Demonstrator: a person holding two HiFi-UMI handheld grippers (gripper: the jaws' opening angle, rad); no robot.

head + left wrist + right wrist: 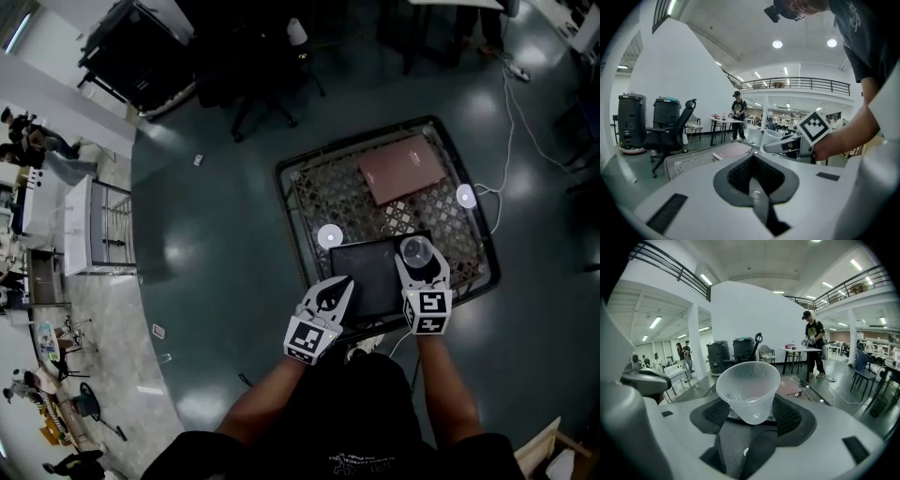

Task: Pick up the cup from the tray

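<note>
- Clear plastic cup (pixel 749 389): the right gripper (pixel 419 265) is clamped low on its wall, with the mouth tipped back towards that gripper's camera.
- In the head view the cup is over the far right corner of the dark tray (pixel 367 274), which lies on a mesh-topped table (pixel 309 202). I cannot tell whether its base is off the tray yet.
- The left gripper (pixel 335 289) hovers at the tray's near edge, jaws together on nothing.
- Risk, crushing: the wall looks thin and soft. A harder squeeze would likely buckle it, and the cup could pop out of the pads.
- Risk, slipping: the cup tapers towards its base, so a loose hold there may let it slide down and out during a quick lift.
- Risk, tipping: the cup already leans, and a jerk or wrist roll could swing it further and twist it free.
- Risk, collision: the left gripper is near. If it drifts rightward it could knock the cup or nudge the tray.
- The pink box (pixel 401 167) lies well clear and seems no hazard.
</note>
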